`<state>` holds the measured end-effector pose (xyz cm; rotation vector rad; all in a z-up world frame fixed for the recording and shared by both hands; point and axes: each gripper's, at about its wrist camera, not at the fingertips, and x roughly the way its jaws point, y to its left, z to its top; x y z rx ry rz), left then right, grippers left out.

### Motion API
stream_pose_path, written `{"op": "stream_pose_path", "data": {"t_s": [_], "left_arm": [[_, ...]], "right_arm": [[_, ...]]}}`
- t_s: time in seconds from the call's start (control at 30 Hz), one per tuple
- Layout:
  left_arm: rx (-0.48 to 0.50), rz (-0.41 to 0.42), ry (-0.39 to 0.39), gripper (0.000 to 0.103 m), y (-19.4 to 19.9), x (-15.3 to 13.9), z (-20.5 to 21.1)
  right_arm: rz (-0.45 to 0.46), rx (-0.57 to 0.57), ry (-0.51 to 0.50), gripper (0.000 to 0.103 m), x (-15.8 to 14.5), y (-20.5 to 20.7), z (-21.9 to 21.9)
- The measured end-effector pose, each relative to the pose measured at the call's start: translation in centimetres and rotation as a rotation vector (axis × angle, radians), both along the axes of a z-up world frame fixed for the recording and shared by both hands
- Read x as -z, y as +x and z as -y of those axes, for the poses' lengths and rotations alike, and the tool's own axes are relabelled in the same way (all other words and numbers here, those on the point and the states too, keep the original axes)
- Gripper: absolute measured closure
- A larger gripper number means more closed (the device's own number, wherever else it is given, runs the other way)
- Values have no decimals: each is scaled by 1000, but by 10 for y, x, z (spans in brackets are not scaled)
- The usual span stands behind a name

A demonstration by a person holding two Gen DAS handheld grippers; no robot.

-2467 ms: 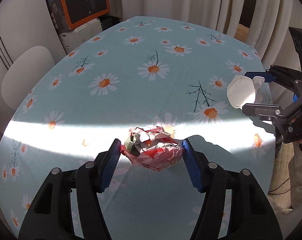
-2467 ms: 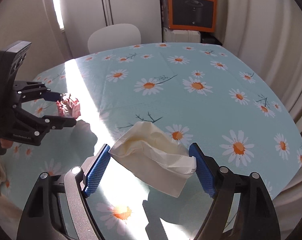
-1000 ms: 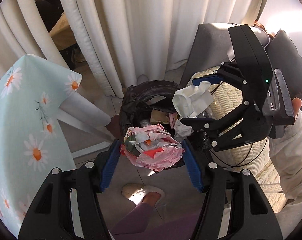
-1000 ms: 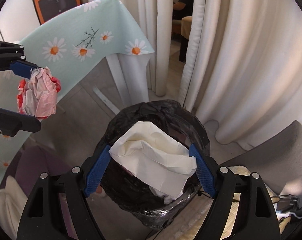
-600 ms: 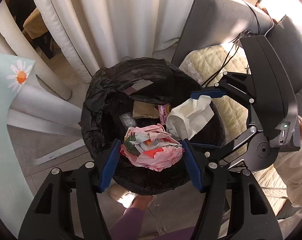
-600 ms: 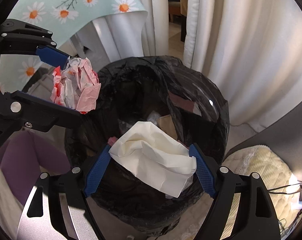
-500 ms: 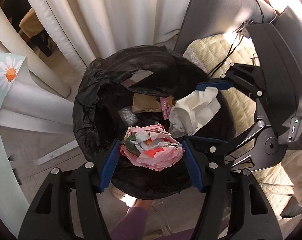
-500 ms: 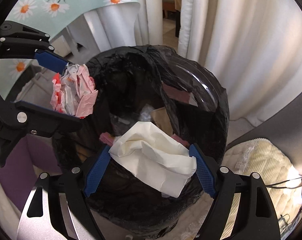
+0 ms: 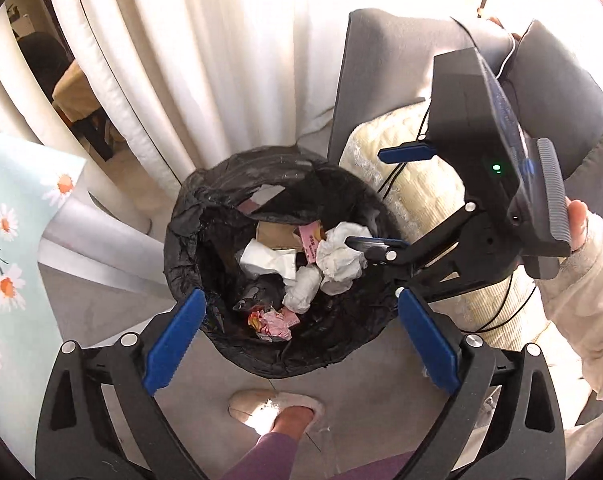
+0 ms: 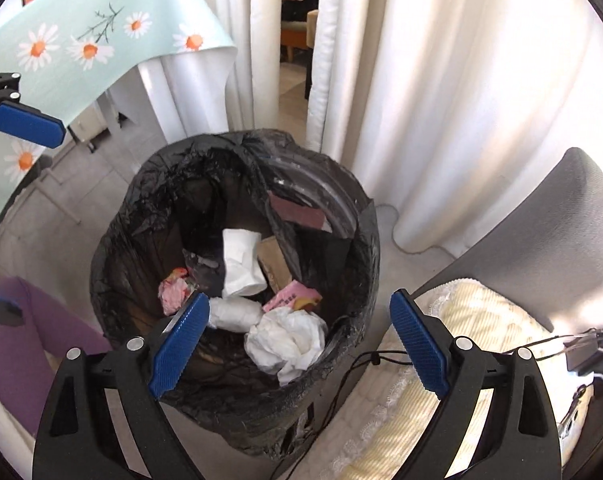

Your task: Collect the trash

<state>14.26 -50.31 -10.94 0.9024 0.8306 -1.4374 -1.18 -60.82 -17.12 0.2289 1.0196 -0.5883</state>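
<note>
Trash (image 9: 339, 258) in bin (image 10: 113, 236); both hand-held grippers gaping, empty

My left gripper (image 9: 299, 336), right gripper (image 10: 299, 342): black frames, silver screws, ribbed blue pads (image 9: 172, 338); green indicator light; cream sleeve (image 9: 577, 292); purple trouser leg (image 10: 29, 324).

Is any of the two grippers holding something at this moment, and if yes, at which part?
Nothing is held. The left gripper and the right gripper are both open above the trash bin; the pink crumpled paper and the white tissue lie inside it.
</note>
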Motion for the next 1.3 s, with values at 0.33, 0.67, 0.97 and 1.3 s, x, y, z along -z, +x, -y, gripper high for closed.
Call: {"op": "stream_pose_path", "data": {"t_s": [0.33,0.67,0.97,1.3], "left_arm": [[-64,117,-121,6,-27,-83,-78],[-330,209,-205,6,8,-139,-193],[-668,270,-291,6,39,-160,-330],[-1076,381,-368,6,44,-174,-480]], "right_arm": [[162,-127,-35,13,-92,27,-46],[319,-401,-35,10,-178,85,-144],[417,-743,15,9,-222,160,-263],[465,-1073,62,8,-243,229,-403]]}}
